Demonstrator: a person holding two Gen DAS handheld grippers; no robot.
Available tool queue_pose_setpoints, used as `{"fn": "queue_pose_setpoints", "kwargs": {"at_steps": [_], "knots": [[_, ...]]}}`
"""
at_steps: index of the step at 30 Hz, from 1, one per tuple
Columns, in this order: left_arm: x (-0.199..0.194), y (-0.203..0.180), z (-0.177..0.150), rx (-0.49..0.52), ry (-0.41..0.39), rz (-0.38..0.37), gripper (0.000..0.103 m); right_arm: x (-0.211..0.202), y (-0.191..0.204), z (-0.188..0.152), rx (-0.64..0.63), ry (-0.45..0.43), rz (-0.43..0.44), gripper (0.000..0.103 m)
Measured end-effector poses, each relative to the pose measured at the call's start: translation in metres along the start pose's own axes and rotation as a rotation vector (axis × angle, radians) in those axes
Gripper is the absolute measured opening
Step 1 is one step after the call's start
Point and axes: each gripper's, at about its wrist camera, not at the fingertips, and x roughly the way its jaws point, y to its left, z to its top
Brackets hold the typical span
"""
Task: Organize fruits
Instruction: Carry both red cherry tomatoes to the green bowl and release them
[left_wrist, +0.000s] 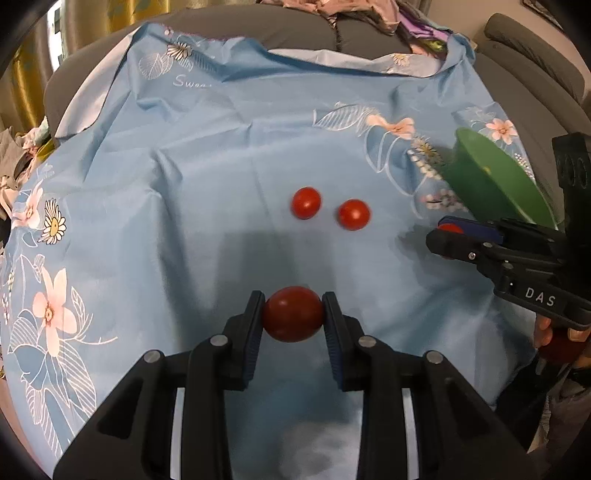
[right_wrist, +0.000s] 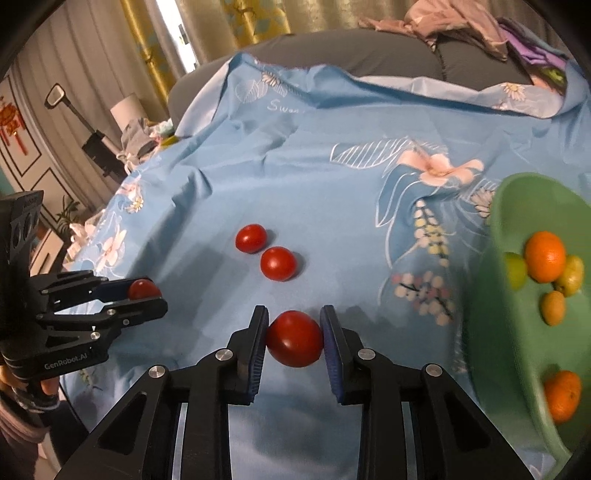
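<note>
My left gripper (left_wrist: 293, 314) is shut on a red tomato (left_wrist: 293, 314), held just above the blue floral cloth (left_wrist: 184, 184). My right gripper (right_wrist: 294, 338) is shut on another red tomato (right_wrist: 294, 338). Two loose tomatoes lie side by side on the cloth (left_wrist: 306, 202) (left_wrist: 353, 214), also in the right wrist view (right_wrist: 251, 238) (right_wrist: 278, 263). A green bowl (right_wrist: 491, 295) at the right holds oranges (right_wrist: 545, 256) and small yellow-green fruits (right_wrist: 516, 271). The right gripper shows in the left wrist view (left_wrist: 448, 232); the left gripper shows in the right wrist view (right_wrist: 144, 291).
The cloth covers a grey sofa (left_wrist: 295, 29) with clothes piled at its back (right_wrist: 480, 22). The bowl also shows at the right in the left wrist view (left_wrist: 495, 177). Curtains (right_wrist: 221, 22) and a lamp (right_wrist: 127, 107) stand beyond the cloth's left edge.
</note>
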Motion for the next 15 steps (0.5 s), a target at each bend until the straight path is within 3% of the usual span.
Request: {"fn": "queue_pose_setpoints", "kwargs": {"at_steps": [15], "knots": [[-0.025, -0.045, 0.013, 0.076, -0.045, -0.020, 0.031, -0.053, -0.018, -0.007, 0.044, -0.118, -0.037, 0.031]]}}
